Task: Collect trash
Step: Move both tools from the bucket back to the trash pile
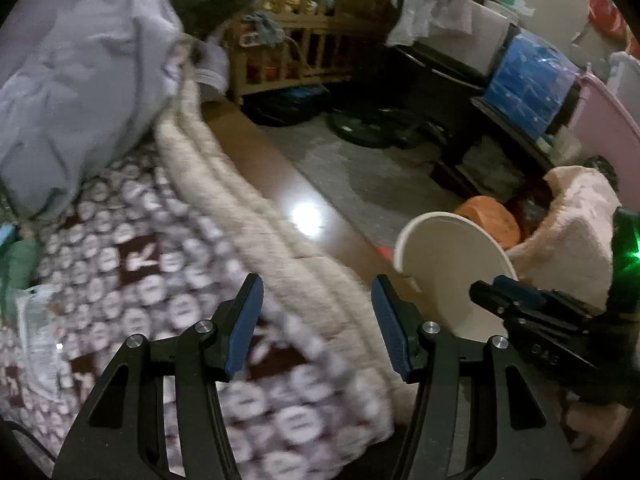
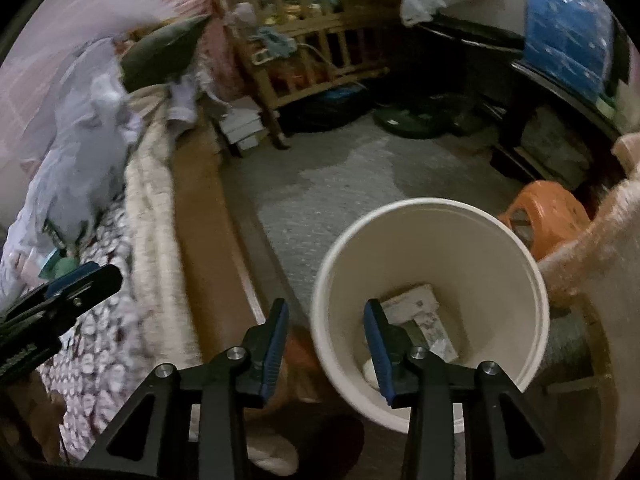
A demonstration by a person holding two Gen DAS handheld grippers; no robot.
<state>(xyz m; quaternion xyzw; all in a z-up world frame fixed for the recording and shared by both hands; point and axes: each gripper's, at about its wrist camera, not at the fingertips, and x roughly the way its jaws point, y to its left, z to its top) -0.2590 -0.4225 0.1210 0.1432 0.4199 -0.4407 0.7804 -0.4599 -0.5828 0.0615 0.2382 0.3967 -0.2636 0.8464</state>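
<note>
White bucket (image 2: 432,248); brown blanket (image 1: 132,280) with white circles; orange stool (image 2: 548,212)

The left gripper (image 1: 316,292) hangs over the edge of a bed, its blue-padded fingers (image 1: 244,328) spread wide with nothing between them. Beneath lies a brown-and-white patterned blanket (image 1: 132,272) bordered by a cream fleece edge (image 1: 224,184), with a rumpled grey duvet (image 1: 76,80) further up. To the right a white bucket (image 1: 444,264) stands on the floor, and the right gripper (image 1: 500,292) reaches in over its rim (whether its jaws are parted is unclear). An orange stool (image 1: 492,216) sits behind the bucket.
</note>
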